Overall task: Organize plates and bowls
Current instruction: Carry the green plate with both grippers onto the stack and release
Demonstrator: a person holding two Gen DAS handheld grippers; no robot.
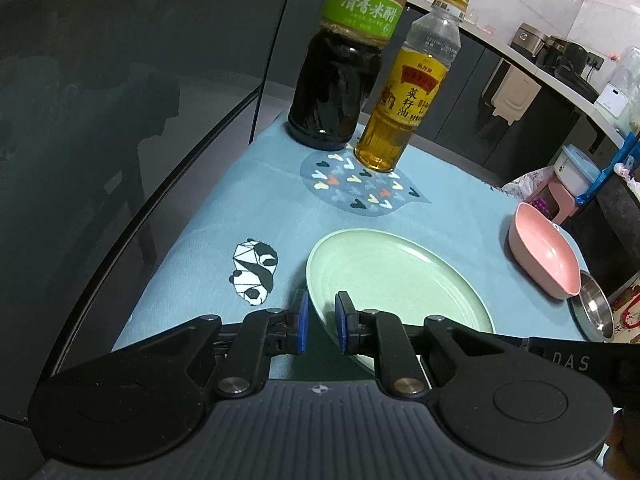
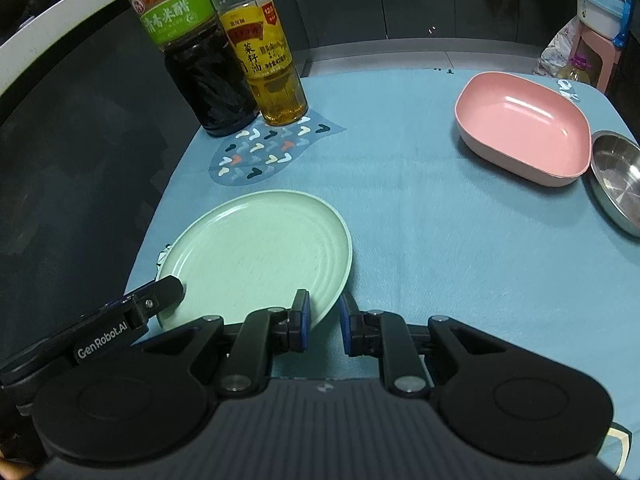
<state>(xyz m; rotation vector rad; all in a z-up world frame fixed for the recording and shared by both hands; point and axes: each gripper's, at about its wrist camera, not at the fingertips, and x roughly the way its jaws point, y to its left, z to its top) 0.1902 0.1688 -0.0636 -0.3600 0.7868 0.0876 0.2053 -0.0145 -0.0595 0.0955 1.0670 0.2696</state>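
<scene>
Blue cloth (image 2: 420,240) covers the table. At the far left stand a dark vinegar bottle (image 2: 200,64) and a yellow oil bottle (image 2: 272,68), touching side by side. Near the front lies the green plate (image 2: 256,256). The left gripper (image 1: 322,322) pinches the plate's left rim, one finger over it and one under. The right gripper (image 2: 323,322) pinches the plate's near rim the same way. Far to the right sits the pink bowl (image 2: 524,136), and a steel bowl (image 2: 618,176) touches its right side.
</scene>
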